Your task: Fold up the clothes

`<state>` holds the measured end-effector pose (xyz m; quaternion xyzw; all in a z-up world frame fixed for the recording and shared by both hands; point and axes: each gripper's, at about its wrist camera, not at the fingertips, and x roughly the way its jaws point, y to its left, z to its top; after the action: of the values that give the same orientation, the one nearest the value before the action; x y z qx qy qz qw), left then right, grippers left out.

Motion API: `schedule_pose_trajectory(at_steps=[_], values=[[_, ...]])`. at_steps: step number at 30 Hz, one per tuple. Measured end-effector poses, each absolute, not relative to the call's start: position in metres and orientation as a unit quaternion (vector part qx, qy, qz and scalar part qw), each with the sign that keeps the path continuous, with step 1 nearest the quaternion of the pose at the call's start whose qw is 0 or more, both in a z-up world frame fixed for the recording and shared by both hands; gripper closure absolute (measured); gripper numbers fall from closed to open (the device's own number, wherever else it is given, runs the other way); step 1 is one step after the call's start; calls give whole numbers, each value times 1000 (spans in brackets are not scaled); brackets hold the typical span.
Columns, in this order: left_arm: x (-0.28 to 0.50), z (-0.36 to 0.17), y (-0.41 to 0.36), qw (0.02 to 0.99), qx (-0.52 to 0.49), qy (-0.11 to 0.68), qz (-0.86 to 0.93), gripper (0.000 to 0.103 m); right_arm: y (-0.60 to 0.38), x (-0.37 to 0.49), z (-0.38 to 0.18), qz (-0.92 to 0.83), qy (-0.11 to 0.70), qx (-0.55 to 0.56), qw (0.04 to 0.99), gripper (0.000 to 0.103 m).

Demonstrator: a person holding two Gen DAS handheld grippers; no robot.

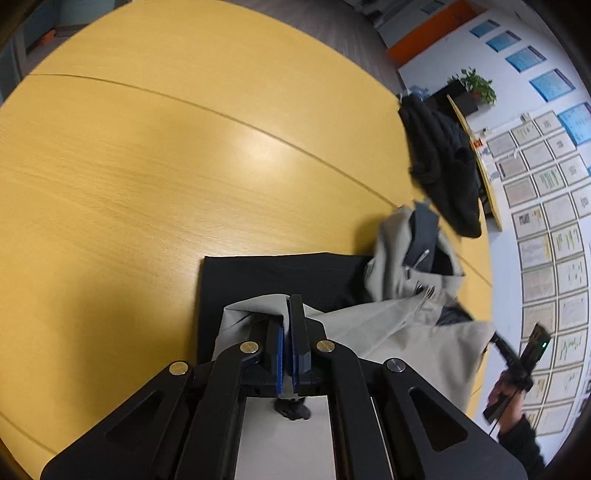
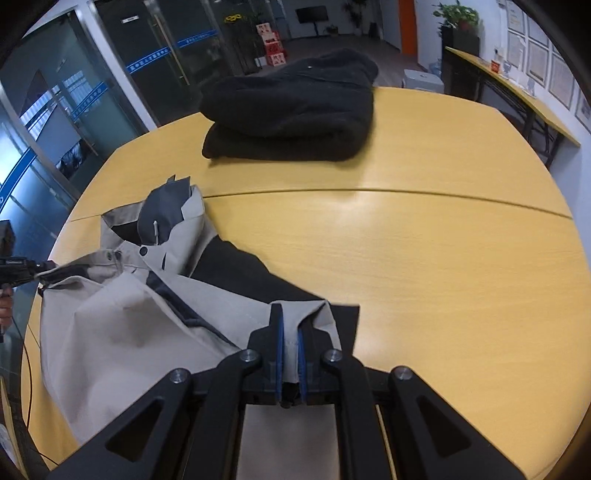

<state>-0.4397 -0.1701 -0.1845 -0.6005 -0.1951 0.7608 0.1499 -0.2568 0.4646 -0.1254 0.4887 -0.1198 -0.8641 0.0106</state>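
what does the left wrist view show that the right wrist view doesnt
Left wrist only: a wall of framed papers and the left gripper, jaws shut on the beige jacket.
Right wrist only: glass doors, red boxes, and the right gripper clamping the jacket's hem.
Both: the jacket, the folded black fleece, the yellow table.

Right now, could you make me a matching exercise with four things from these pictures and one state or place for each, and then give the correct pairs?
Things:
1. left gripper
2. right gripper
3. black garment
4. potted plant

States or places:
A. folded, lying on the far side of the yellow table
B. standing off the table, in the background by the wall
C. shut on beige cloth of the beige jacket, seen in the right wrist view
D. shut on beige cloth of the jacket, seen in the left wrist view

Pairs: 1-D, 2-C, 3-A, 4-B
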Motion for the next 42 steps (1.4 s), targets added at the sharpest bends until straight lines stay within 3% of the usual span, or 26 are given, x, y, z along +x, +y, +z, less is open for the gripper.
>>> schedule_pose_trajectory(at_steps=[3,4,5,6,7,8,9,11,20,22,23,24,25,26,27,28,29,31,42], values=[[-439,-188,-179,172,-597,-217,753,93,472,-255,-121,-868,-134,476,36,90],[-437,-185,-184,175,-590,-223,756,89,477,-252,-117,-872,-145,466,45,75],[-436,-179,-190,173,-580,-224,764,71,483,-248,-111,-876,-159,452,53,63],[-434,-173,-195,172,-569,-225,772,47,489,-243,-104,-883,-170,434,54,36],[-432,-166,-203,170,-553,-226,783,38,496,-236,-94,-894,-177,409,48,23],[-430,-157,-211,168,-532,-227,798,26,504,-228,-85,-904,-183,384,38,20],[-428,-151,-218,168,-516,-227,809,21,513,-221,-77,-912,-189,362,26,13],[-429,-149,-223,180,-509,-216,813,18,529,-210,-67,-922,-193,336,4,8],[-456,-201,-173,228,-560,-165,779,18,505,-241,-141,-875,-134,460,61,9],[-459,-204,-169,233,-560,-162,778,22,495,-254,-151,-869,-117,475,75,15],[-460,-204,-169,234,-559,-161,779,34,490,-261,-156,-866,-103,482,83,18],[-460,-205,-169,235,-558,-160,780,58,485,-267,-160,-863,-91,488,92,27],[-461,-205,-169,235,-557,-160,780,67,483,-274,-162,-861,-85,491,98,38],[-462,-206,-168,236,-556,-159,781,80,481,-281,-163,-860,-82,493,103,41],[-462,-206,-168,237,-555,-159,782,92,482,-287,-164,-859,-83,494,103,57],[-463,-206,-168,238,-554,-158,782,98,484,-291,-166,-858,-88,495,100,83],[-463,-207,-168,238,-553,-158,783,100,488,-292,-166,-862,-99,489,95,90],[-465,-207,-168,240,-551,-156,784,100,498,-289,-162,-871,-127,467,82,93],[-467,-210,-162,220,-543,-114,802,100,519,-285,-177,-874,-204,439,43,93]])
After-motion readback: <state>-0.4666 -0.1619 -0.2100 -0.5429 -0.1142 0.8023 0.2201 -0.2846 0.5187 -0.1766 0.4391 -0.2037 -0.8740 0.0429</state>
